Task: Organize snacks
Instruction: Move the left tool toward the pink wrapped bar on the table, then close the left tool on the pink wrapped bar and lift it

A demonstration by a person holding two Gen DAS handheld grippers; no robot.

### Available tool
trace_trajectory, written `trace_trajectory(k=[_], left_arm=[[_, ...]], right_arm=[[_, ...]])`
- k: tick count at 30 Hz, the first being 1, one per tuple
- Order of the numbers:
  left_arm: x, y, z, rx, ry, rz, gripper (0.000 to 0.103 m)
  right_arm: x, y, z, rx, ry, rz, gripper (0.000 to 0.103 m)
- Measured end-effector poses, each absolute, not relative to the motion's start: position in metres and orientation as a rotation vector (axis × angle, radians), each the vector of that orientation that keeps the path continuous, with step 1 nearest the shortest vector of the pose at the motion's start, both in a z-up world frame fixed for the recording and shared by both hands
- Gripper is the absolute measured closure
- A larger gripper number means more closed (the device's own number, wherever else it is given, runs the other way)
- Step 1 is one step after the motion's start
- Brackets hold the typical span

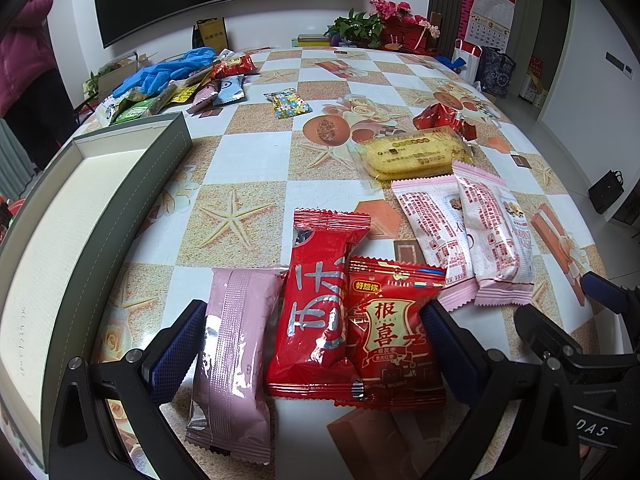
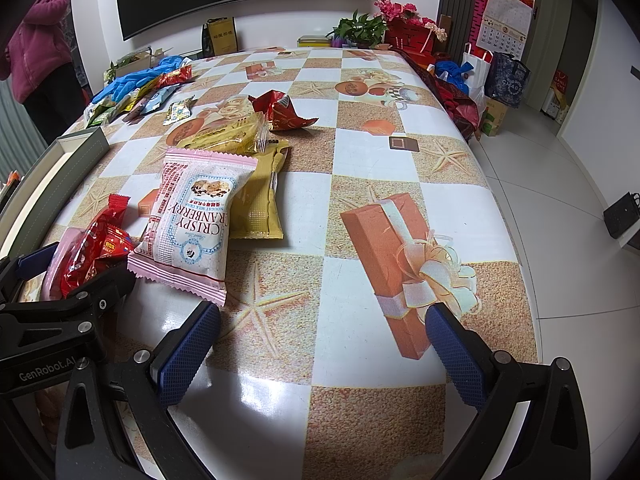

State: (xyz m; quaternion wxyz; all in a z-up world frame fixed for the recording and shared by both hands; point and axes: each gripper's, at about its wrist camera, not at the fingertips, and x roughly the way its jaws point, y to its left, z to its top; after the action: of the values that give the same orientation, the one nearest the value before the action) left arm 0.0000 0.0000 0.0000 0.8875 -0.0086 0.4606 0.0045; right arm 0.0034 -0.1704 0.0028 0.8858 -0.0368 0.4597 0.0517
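Observation:
My left gripper (image 1: 314, 346) is open low over the table, its blue pads straddling three packets that lie side by side: a pink packet (image 1: 236, 360), a tall red packet (image 1: 316, 304) and a red date packet (image 1: 394, 328). The outer two packets touch the pads. To the left stands a grey-green box (image 1: 132, 184) with a white inside. My right gripper (image 2: 322, 344) is open over bare tablecloth with nothing between its fingers. Just beyond its left finger lies a pink-and-white cranberry packet (image 2: 192, 220), with a gold packet (image 2: 260, 196) behind it.
Yellow biscuits (image 1: 412, 152), a crumpled red wrapper (image 1: 440, 118) and a small floral packet (image 1: 290, 103) lie mid-table. Blue gloves (image 1: 168, 68) top a snack pile at the far left. A person in a magenta jacket (image 2: 36, 40) stands at the left. The table edge (image 2: 520, 240) curves on the right.

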Motion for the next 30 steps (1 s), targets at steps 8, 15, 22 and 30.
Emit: trace_trajectory(k=[8, 15, 22, 30], left_arm=[[-0.001, 0.005, 0.002, 0.036, 0.994, -0.103, 0.0], [-0.028, 0.026, 0.003, 0.017, 0.978, -0.169, 0.0], [-0.031, 0.036, 0.009, -0.07, 0.985, -0.204, 0.0], [-0.021, 0.053, 0.024, -0.109, 0.983, -0.098, 0.003]], right_arm=[[0.002, -0.171, 0.003, -0.075, 0.956, 0.108, 0.001], [0.003, -0.17, 0.003, -0.077, 0.957, 0.107, 0.001], [0.003, -0.17, 0.003, -0.077, 0.956, 0.107, 0.001], [0.003, -0.17, 0.003, -0.077, 0.957, 0.107, 0.001]])
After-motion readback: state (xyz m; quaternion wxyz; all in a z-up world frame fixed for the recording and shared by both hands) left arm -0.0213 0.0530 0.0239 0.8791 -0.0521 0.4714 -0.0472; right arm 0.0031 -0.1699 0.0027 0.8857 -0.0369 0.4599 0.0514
